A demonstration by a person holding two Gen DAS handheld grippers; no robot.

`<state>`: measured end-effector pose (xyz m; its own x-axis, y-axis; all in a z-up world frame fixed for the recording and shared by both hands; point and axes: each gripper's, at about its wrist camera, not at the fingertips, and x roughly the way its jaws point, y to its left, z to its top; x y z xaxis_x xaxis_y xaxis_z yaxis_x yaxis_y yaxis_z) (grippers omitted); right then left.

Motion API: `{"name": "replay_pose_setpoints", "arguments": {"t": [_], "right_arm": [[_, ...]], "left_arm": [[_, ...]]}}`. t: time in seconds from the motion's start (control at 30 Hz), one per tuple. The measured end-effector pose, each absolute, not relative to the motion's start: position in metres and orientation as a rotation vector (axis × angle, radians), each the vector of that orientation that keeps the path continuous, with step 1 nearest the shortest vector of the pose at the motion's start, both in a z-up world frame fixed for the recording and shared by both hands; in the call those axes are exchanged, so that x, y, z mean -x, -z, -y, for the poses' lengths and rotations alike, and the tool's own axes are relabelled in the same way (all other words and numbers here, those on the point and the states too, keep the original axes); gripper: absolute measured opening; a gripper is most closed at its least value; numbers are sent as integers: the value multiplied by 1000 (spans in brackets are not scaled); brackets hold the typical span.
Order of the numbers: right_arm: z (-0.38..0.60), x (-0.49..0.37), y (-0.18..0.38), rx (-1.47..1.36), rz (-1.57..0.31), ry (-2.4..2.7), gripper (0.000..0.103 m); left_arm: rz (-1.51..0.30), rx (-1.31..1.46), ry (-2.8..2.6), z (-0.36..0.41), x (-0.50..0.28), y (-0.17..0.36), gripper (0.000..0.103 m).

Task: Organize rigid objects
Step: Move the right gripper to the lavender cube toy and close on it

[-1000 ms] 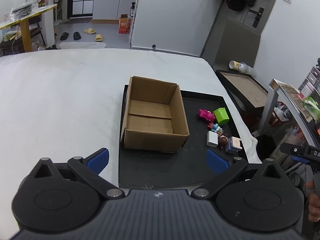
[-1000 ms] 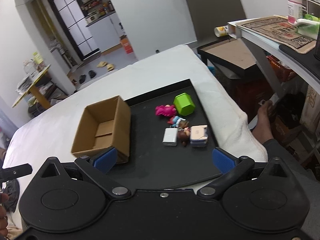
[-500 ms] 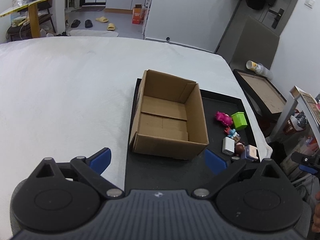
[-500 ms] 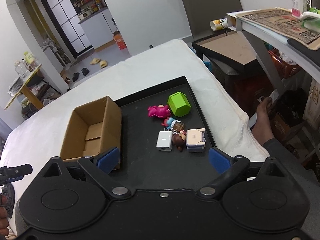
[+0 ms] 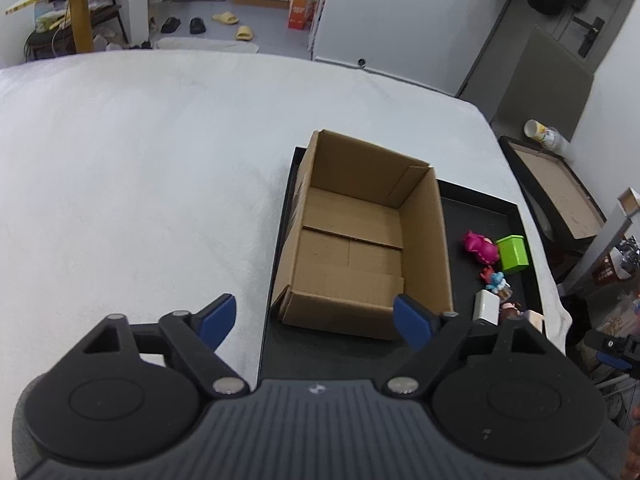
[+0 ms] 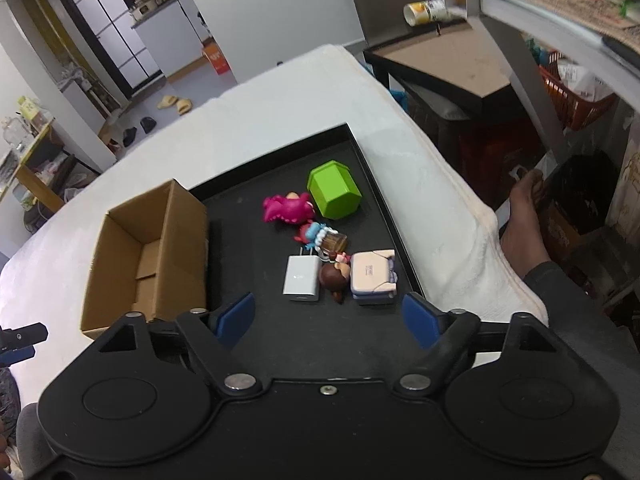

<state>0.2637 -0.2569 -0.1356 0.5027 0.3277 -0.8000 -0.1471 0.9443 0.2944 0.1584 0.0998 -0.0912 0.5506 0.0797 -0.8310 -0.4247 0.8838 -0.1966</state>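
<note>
Left wrist view: left gripper point(image 5: 312, 320) spread wide, nothing between the pads, hanging above the near left part of the black tray point(image 5: 480, 204). Cardboard box point(image 5: 360, 236) standing on the tray's left half, open on top, nothing inside. Small objs grouped along the tray's right edge: pink figure point(image 5: 478, 245), green block point(image 5: 512, 253), white charger point(image 5: 486, 307). Tray itself on a white cover point(image 5: 140, 168).

Right wrist view: right gripper point(image 6: 329, 320) also released, holding nothing, above the tray's near edge. White charger point(image 6: 301, 278) and pale mini case point(image 6: 373, 277) closest to the pads, brown-haired doll head point(image 6: 334, 276) touching between them; blue-red figure point(image 6: 316, 236) behind; pink figure point(image 6: 288, 210) and green block point(image 6: 334, 194) toward the far right corner. Box point(image 6: 152, 252) at the tray's left edge.

Step, prob.: approach for the first pick, no obj in the box yet. Next move, as judged: lower the right gripper over one near obj, e.g. charger, align pads w/ its narrow sides, close, then carry to the box. Objs packed tight, so care needed not to push the neighbours.
</note>
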Motion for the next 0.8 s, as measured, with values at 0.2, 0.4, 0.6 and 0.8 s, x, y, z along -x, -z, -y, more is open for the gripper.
{"name": "replay_pose_setpoints", "arguments": {"t": [0.2, 0.4, 0.6, 0.8], "right_arm": [[254, -280, 156, -185, -1049, -273, 71], [251, -292, 175, -171, -1084, -262, 69], [248, -306, 191, -179, -1106, -256, 67], [245, -321, 206, -153, -1122, -237, 62]], "left_arm": [[-983, 416, -337, -109, -176, 108, 72], [-999, 404, -368, -114, -191, 122, 68], [-1026, 419, -396, -122, -206, 140, 55], [-1053, 431, -410, -127, -218, 156, 43]]}}
